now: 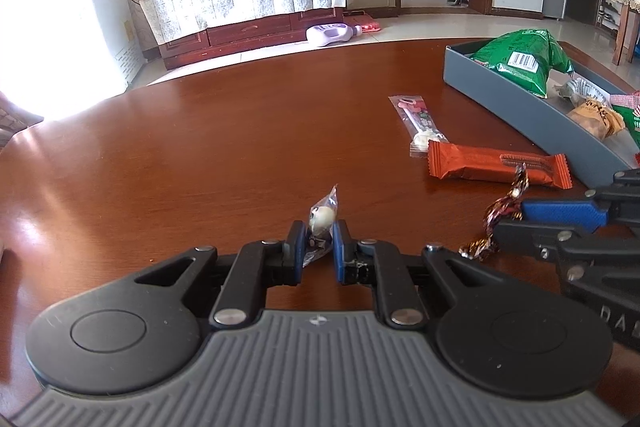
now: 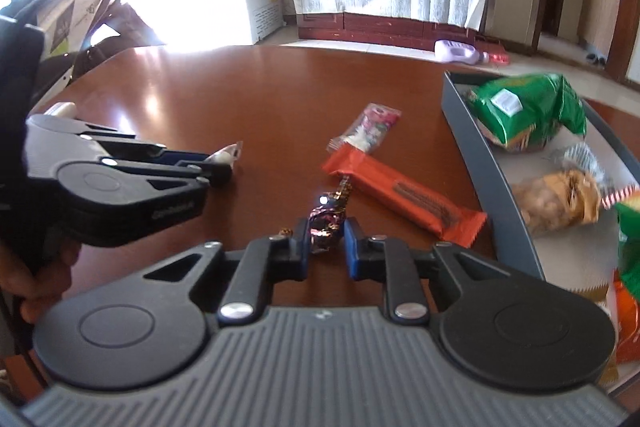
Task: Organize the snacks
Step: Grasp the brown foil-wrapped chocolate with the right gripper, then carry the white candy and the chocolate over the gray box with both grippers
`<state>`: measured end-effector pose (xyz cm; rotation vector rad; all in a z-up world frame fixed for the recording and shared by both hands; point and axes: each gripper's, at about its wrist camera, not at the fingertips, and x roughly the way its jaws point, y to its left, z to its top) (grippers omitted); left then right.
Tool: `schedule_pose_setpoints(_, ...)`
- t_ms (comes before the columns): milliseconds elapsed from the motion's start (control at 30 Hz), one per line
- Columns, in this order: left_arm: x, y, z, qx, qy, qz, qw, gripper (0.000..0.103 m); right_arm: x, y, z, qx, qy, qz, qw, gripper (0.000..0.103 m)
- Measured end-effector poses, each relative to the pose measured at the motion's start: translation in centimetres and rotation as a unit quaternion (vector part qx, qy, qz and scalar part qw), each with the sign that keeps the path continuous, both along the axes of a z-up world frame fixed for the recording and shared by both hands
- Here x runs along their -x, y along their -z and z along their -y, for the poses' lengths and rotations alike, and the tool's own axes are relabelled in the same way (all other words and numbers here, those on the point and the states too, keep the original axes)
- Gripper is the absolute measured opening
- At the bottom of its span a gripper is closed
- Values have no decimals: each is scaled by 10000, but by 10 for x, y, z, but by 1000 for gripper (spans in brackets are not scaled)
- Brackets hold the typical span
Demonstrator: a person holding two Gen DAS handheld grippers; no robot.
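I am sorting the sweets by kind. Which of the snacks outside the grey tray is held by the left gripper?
The small white round candy in clear wrapper, between the left gripper fingers. The dark shiny foil candy is in the right gripper.

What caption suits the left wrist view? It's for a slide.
Left gripper pinches a clear-wrapped white candy above the wooden table, near the gray tray.

Both wrist views skim low, sharing the table (image 1: 240,131).

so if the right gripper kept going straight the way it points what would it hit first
Probably the orange snack bar, lying just ahead of the right gripper and its dark twisted candy. Depth is unclear, so it might pass just left.
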<state>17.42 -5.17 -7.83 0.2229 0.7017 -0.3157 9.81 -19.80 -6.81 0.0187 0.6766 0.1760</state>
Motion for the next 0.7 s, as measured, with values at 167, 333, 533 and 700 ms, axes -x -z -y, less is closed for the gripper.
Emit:
schedule_pose_setpoints(167,1,0,-1,-12,43,18,10000,17,-7,3,0,-288,349,-232,9987,58)
schedule_pose_setpoints(333,1,1,-1,-17,68,29,10000,18,-11,10,-21,338,464,-148,9982,58)
schedule_pose_setpoints(533,2,0,-2,-14,114,35,9999,18,-8,10,-9,168,281,-35,9995,39)
schedule_pose_setpoints(700,4,1,-1,-71,187,87,9998,17,2,0,-8,226,4,82,9997,28)
